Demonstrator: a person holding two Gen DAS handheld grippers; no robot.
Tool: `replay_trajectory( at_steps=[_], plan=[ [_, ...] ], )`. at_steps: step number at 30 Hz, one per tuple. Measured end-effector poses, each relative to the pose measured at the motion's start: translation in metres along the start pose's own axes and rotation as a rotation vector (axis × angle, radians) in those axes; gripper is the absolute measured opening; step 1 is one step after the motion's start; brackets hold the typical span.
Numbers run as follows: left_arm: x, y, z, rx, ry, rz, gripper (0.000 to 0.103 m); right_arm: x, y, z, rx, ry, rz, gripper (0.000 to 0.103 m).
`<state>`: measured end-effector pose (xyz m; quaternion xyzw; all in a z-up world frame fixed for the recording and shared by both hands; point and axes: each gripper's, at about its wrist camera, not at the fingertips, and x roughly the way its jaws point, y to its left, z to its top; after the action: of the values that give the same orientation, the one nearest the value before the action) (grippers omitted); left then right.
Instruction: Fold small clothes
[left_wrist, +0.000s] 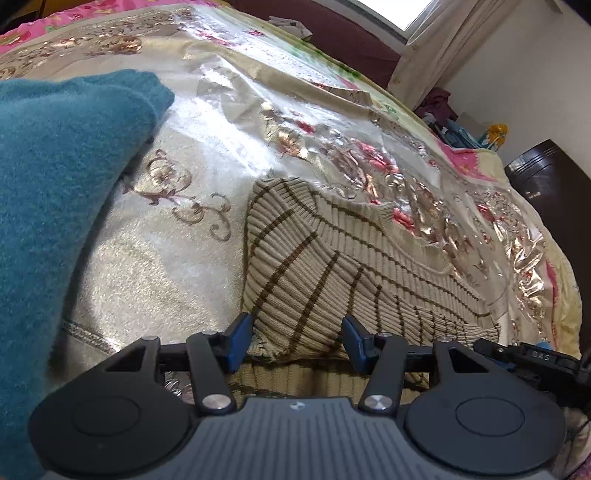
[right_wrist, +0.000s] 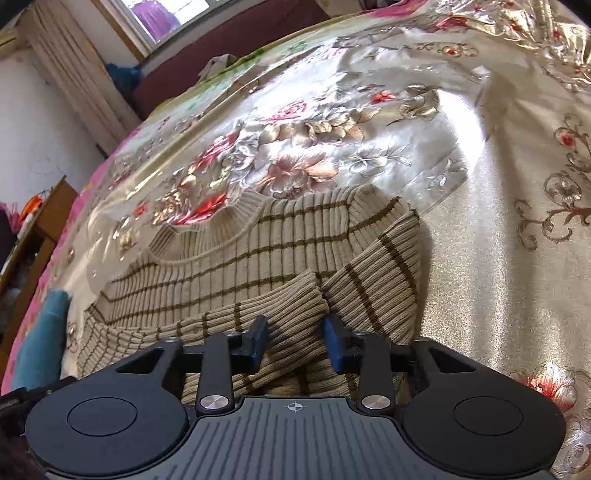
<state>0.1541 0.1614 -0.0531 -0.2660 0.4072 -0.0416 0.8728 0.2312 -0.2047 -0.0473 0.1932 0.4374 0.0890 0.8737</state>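
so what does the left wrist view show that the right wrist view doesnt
Only the left wrist: a teal garment close up at the left edge, and the left gripper straddling a fold. Only the right wrist: both sleeve cuffs meeting, and the right gripper around one sleeve. Both: the striped ribbed sweater on the floral bedspread.
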Motion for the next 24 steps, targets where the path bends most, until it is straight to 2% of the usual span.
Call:
replay_trajectory(
  at_steps=[1, 4, 10, 13, 17, 24],
  plan=[
    [0.0, 0.001, 0.0, -0.002, 0.0, -0.001, 0.056, -0.001, 0.0, 0.0, 0.0, 0.004, 0.007, 0.018],
    [-0.002, 0.0, 0.0, -0.003, -0.003, -0.003, 0.056, -0.01, -0.001, 0.001, 0.001, 0.007, 0.031, 0.012],
    [-0.003, -0.004, 0.001, 0.008, -0.008, -0.014, 0.057, -0.04, 0.002, 0.005, 0.019, -0.071, 0.086, 0.009],
    [0.003, -0.003, 0.0, 0.006, 0.004, -0.009, 0.057, -0.043, -0.005, 0.001, 0.041, -0.086, 0.069, 0.009],
    [0.006, -0.001, -0.002, 0.0, 0.018, 0.017, 0.057, -0.018, -0.012, -0.008, 0.016, 0.007, -0.038, 0.015],
    [-0.01, -0.003, -0.002, 0.02, -0.005, 0.022, 0.057, -0.032, 0.004, -0.006, -0.061, -0.065, -0.062, 0.016]
  ],
)
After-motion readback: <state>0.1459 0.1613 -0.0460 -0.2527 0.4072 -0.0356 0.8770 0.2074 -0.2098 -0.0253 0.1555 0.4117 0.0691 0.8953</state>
